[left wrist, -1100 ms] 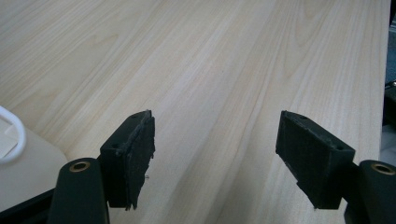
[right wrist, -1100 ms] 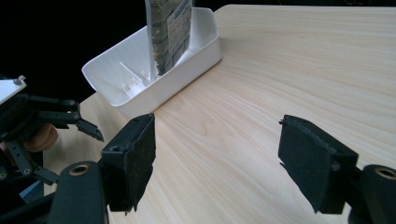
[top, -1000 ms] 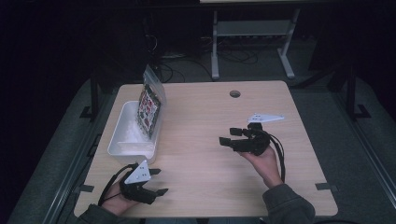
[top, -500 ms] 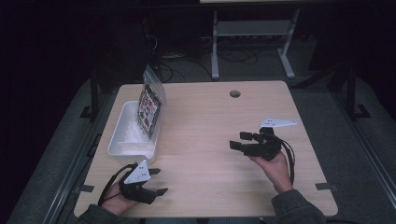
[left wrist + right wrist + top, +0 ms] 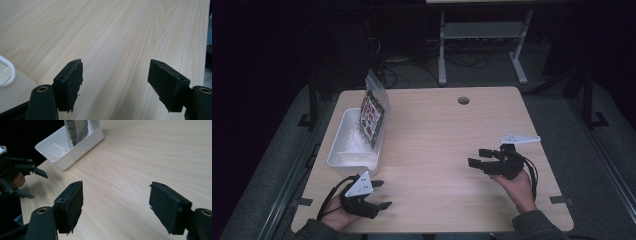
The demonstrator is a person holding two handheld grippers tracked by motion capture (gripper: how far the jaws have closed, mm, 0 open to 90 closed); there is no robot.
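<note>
Right gripper (image 5: 476, 157) has drawn back toward the person, jaws apart

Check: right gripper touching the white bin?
Apart. High view shows bare table between the right gripper and the white bin; its jaws stand open over wood.
</note>
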